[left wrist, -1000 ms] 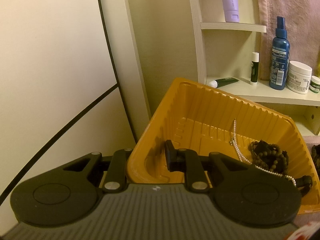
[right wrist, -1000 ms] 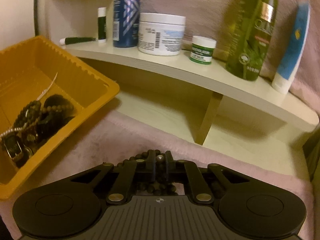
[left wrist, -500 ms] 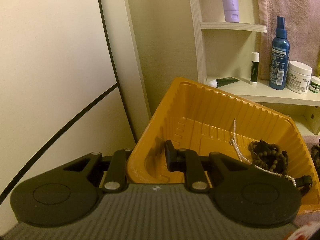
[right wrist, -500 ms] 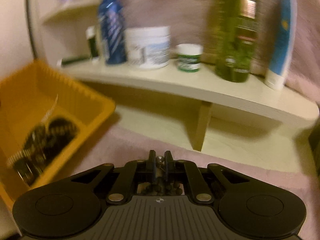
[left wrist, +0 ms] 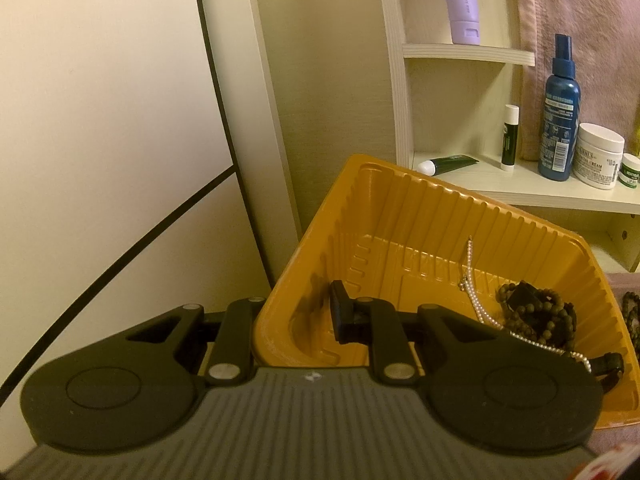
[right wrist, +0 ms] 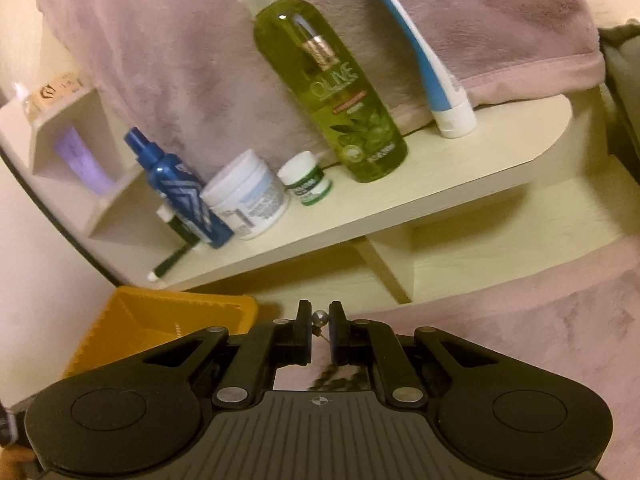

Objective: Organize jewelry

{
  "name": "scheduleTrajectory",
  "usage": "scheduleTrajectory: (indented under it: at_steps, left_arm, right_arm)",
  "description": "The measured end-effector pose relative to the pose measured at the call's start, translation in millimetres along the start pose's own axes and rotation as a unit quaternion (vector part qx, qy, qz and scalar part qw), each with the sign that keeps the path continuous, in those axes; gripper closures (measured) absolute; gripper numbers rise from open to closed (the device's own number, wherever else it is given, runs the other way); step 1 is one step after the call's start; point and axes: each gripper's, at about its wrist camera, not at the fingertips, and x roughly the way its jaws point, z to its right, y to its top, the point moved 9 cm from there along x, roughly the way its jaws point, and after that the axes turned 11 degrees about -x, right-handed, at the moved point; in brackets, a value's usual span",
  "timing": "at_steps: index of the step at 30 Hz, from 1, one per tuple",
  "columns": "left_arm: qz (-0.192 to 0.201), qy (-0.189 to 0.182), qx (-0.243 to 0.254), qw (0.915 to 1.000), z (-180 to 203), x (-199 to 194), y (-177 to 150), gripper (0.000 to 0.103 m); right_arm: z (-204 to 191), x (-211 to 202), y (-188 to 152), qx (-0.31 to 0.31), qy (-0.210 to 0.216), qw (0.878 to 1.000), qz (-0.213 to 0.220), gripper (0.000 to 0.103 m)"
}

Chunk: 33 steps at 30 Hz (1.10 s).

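Observation:
A yellow plastic tray point(left wrist: 400, 216) stands tilted, and my left gripper point(left wrist: 296, 312) is shut on its near wall, one finger inside and one outside. In the tray lie a pearl strand point(left wrist: 474, 300), dark bead bracelets point(left wrist: 536, 312) and a black strap point(left wrist: 608, 364). More dark beads point(left wrist: 630, 312) show just past its right rim. My right gripper point(right wrist: 320, 320) is shut on a dark bead bracelet point(right wrist: 334, 378). A silver bead sits between its tips and the rest of the bracelet hangs below. The tray point(right wrist: 160, 320) is low at the left in the right wrist view.
A pale shelf point(right wrist: 400, 184) carries a blue spray bottle point(right wrist: 176, 184), a white jar point(right wrist: 248, 196), a small green-labelled jar point(right wrist: 308, 180), a green olive bottle point(right wrist: 332, 92) and a blue-white tube point(right wrist: 432, 80). Pink cloth point(right wrist: 520, 320) covers the surface under the shelf. A lilac tube point(left wrist: 460, 0) stands higher up.
The right gripper has rolled and risen with the bracelet, so the shelf now looks slanted and the tray sits lower left. The left gripper and tray have not moved.

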Motion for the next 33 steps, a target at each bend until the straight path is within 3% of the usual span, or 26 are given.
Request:
scheduleTrajectory:
  at_steps: [10, 14, 25, 33]
  left_arm:
    - [0.0, 0.0, 0.001, 1.0, 0, 0, 0, 0.085]
    - [-0.002, -0.002, -0.002, 1.0, -1, 1, 0, 0.085]
    - [-0.003, -0.003, -0.004, 1.0, -2, 2, 0, 0.085]
    - [-0.003, -0.002, -0.004, 1.0, -1, 2, 0, 0.085]
  right_arm:
    - [-71, 38, -2, -0.02, 0.082, 0.996, -0.027, 0.095]
    - [-93, 68, -4, -0.037, 0.091, 0.994, -0.048, 0.095]
    - [-106, 124, -20, -0.122, 0.036, 0.986, -0.107, 0.095]
    - [-99, 122, -16, -0.096, 0.034, 0.99, -0.101, 0.091]
